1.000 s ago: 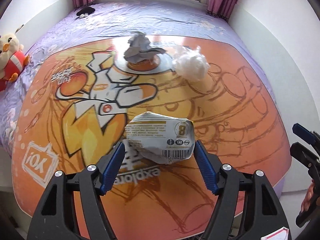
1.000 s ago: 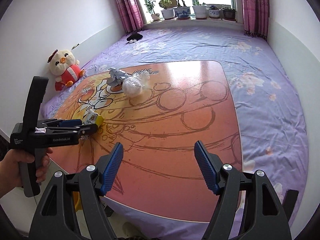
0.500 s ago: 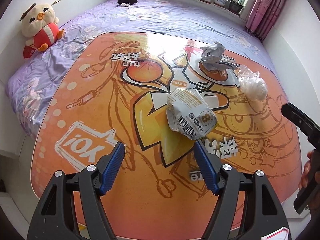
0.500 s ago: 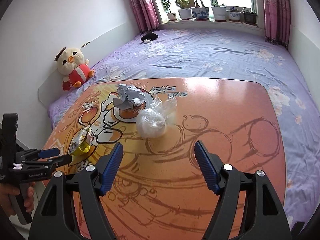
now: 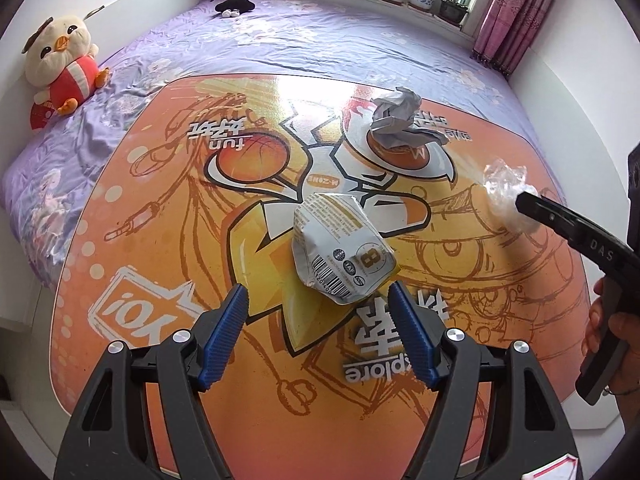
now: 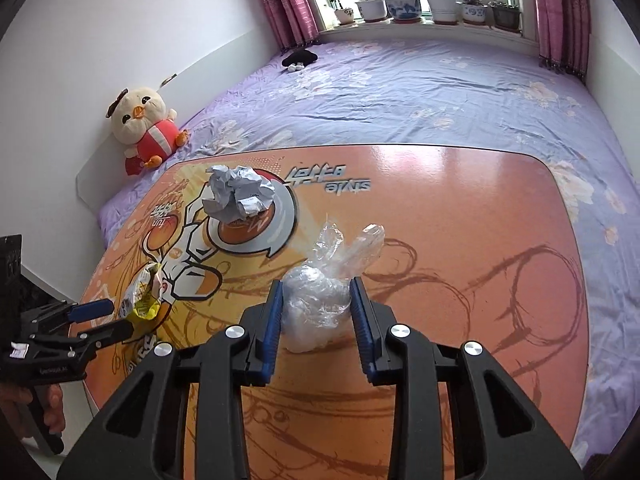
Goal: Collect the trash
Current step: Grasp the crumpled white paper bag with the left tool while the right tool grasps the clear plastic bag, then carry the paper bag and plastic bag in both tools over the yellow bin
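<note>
3 trash items on the orange bench (image 6: pixel 460 208). Crumpled grey-white paper ball (image 6: pixel 238 194) at the far side, sitting on the round logo. Balled clear plastic bag (image 6: pixel 320 300) nearer, loose tails sticking up. Crushed white/yellow snack wrapper (image 5: pixel 342 248), barcode side up, well apart from both.

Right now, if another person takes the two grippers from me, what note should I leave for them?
Right gripper: jaws closing around the clear plastic bag, which sits between the pads on the table; whether they already press on it cannot be told.
Left gripper: open, just short of the crumpled snack wrapper; nothing held.
Crumpled paper ball: untouched, at the far side of the table.
Done: nothing collected yet; all three pieces lie on the table.
Left: finish the grip on the bag, take the wrapper, then the paper ball. No bin is in view.
</note>
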`<state>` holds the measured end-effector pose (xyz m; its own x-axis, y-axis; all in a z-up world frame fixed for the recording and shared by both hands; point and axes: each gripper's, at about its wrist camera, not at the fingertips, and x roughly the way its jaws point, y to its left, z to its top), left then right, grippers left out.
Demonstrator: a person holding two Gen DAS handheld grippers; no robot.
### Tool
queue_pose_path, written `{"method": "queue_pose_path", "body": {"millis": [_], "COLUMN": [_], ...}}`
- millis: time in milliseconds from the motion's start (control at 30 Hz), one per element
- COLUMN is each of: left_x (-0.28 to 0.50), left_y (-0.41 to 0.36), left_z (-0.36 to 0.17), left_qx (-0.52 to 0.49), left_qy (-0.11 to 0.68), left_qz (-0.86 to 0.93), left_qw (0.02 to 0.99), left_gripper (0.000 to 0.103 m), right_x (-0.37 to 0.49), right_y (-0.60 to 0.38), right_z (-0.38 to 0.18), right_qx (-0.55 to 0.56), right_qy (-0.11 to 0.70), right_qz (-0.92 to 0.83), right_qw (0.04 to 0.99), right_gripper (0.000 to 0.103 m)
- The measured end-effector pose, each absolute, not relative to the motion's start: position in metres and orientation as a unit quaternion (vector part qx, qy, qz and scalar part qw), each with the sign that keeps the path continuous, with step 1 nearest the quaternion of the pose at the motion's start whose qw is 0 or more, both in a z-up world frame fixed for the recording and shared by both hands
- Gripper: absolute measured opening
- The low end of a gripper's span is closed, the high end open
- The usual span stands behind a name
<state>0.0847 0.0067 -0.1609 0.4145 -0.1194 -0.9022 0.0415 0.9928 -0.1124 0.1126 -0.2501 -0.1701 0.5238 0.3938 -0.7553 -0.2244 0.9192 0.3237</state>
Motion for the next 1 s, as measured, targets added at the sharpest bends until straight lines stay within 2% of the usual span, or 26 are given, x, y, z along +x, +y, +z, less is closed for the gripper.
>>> {"method": "queue_pose_path", "body": {"millis": [167, 300, 433, 567, 667, 700, 767, 833, 1000], "left_x": [0.095, 0.105, 0.111, 0.109, 0.102, 0.101, 0.097, 0.097, 0.109], "left_y": [0.002, -0.003, 0.001, 0.017, 0.021, 0.023, 0.024, 0.023, 0.01], "left_z": [-0.167, -0.175, -0.172, -0.167, -0.162, -0.161, -0.16, -0.161, -0.168], "left_qx": [-0.033, -0.026, -0.033, -0.054, -0.048, -0.047, -0.043, -0.041, -0.033], "left_qy": [0.543, 0.55, 0.543, 0.532, 0.525, 0.524, 0.519, 0.518, 0.525], "left_qz": [-0.058, -0.062, -0.052, -0.036, -0.042, -0.043, -0.046, -0.044, -0.054], "left_qw": [0.837, 0.832, 0.838, 0.844, 0.849, 0.85, 0.852, 0.853, 0.849], "left_gripper": [0.072, 0.072, 0.064, 0.063, 0.063, 0.063, 0.075, 0.08, 0.081], "right_x": [0.084, 0.07, 0.065, 0.066, 0.067, 0.067, 0.068, 0.068, 0.069], "right_y": [-0.277, -0.285, -0.289, -0.291, -0.289, -0.288, -0.286, -0.283, -0.279], "right_z": [-0.169, -0.166, -0.169, -0.17, -0.171, -0.171, -0.17, -0.17, -0.172], "right_qx": [0.1, 0.107, 0.116, 0.128, 0.126, 0.123, 0.118, 0.113, 0.104], "right_qy": [0.46, 0.457, 0.459, 0.459, 0.458, 0.457, 0.455, 0.454, 0.454], "right_qz": [0.163, 0.16, 0.157, 0.152, 0.153, 0.152, 0.152, 0.148, 0.135], "right_qw": [0.867, 0.869, 0.867, 0.866, 0.866, 0.868, 0.869, 0.871, 0.875], "right_gripper": [0.035, 0.039, 0.045, 0.046, 0.05, 0.053, 0.058, 0.063, 0.069]}}
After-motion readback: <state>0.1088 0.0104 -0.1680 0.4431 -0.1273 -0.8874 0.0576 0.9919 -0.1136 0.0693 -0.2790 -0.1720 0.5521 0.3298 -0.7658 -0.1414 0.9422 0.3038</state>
